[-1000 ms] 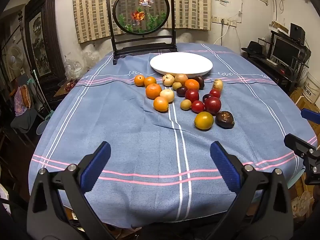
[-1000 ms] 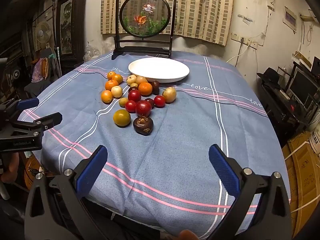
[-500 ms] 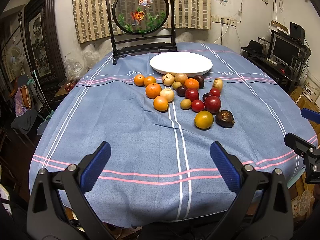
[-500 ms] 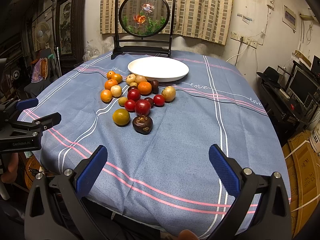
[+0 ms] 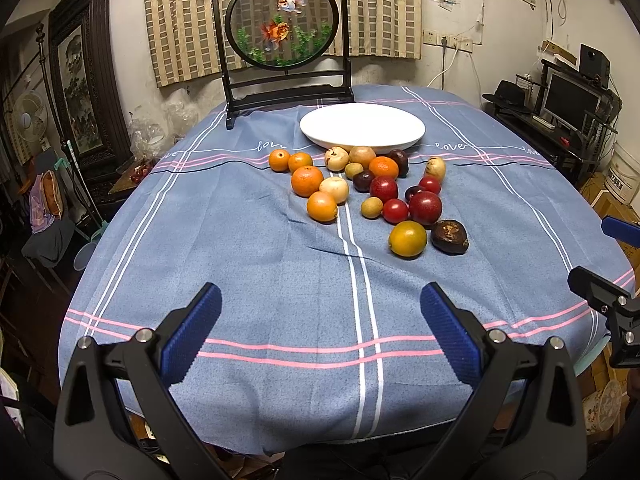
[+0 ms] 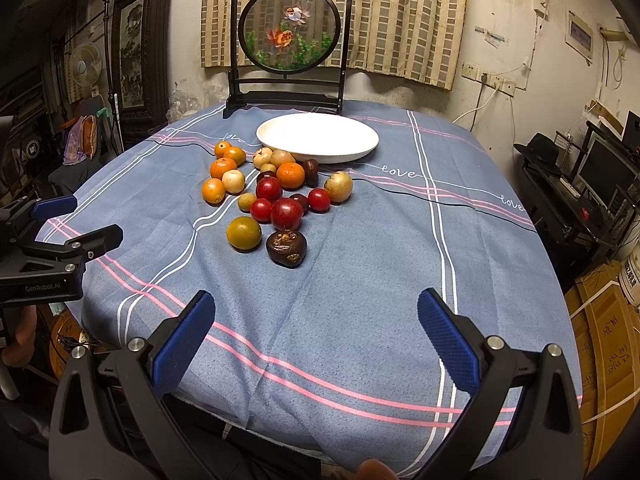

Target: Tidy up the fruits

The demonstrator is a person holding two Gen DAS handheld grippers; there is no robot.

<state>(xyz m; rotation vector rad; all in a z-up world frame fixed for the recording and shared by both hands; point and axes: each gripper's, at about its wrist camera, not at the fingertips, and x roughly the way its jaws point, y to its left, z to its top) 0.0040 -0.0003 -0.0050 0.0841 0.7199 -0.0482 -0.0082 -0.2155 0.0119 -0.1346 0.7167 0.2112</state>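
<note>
my left gripper [image 5: 320, 332] hovers level over the near edge of the table [image 5: 240, 272], jaws spread wide and empty. my right gripper [image 6: 316, 330] hangs alongside it, equally wide and empty. ahead, well apart from both, the fruits [image 5: 360, 192] lie clustered on the blue striped cloth: oranges, red plums, pale round ones, a yellow-green citrus [image 6: 243, 233] and a wrinkled dark fruit [image 6: 286, 248] nearest me. the white plate [image 5: 362, 126] sits bare just behind them.
</note>
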